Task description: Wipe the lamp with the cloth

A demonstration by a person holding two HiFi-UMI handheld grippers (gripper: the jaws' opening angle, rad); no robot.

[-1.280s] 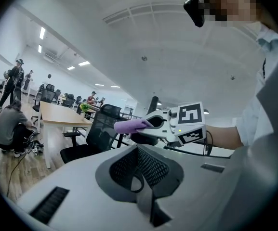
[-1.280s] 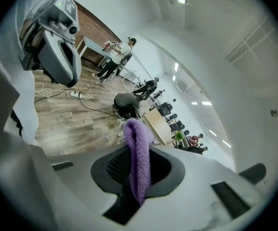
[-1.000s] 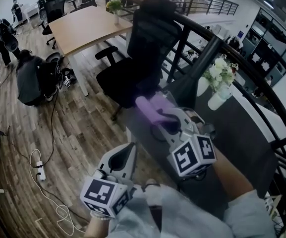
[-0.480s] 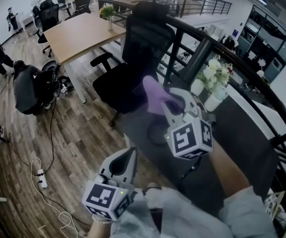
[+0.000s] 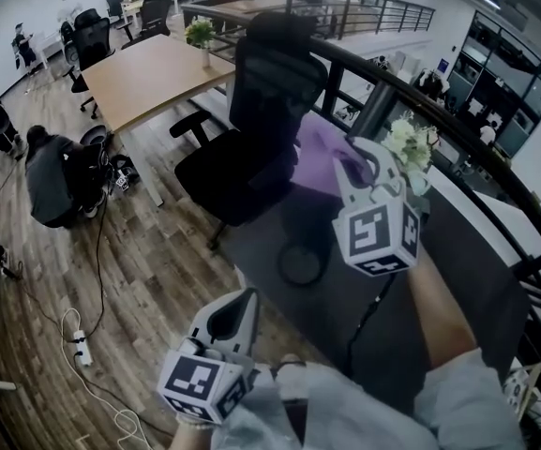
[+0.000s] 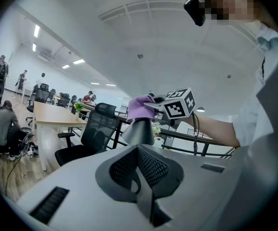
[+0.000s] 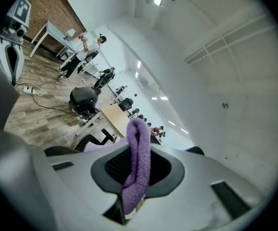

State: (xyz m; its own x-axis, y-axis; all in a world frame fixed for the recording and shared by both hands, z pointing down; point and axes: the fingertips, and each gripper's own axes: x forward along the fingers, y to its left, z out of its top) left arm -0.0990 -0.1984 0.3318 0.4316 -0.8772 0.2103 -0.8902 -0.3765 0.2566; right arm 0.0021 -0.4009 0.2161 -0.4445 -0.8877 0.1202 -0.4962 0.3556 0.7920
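Starting right under the head camera: the left gripper [image 5: 242, 303] hangs low over the wood floor [image 5: 148, 251], off the edge of the dark surface [image 5: 458, 270]. Its own view shows the jaws together with nothing between them. It's well apart from everything else, pointing up toward the lamp [image 6: 139, 133].

Next out is the right gripper [image 5: 353, 162], raised above the surface on a bare forearm [image 5: 434, 317]. Its jaws are clamped on the purple cloth [image 5: 319, 157]; in its own view a folded loop of cloth sticks up between them. From the left gripper view the cloth sits bunched at the top of the lamp's grey cone shade and hides the tip of it. Whether it's actually pressing on the shade, I can't tell. A dark ring [image 5: 301, 263] lies on the surface below the cloth.

Just behind the right gripper and partly hidden by it is a white vase of pale flowers [image 5: 411, 143]. A black mesh office chair [image 5: 270, 92] stands right against the surface edge, with a black railing [image 5: 495, 172] curving past.

Further back there's a wooden table [image 5: 153, 73] with a small potted plant [image 5: 200, 31], someone crouched on the floor [image 5: 54, 167], a white power strip [image 5: 81, 350] with its cable, and more chairs and people at the far end.
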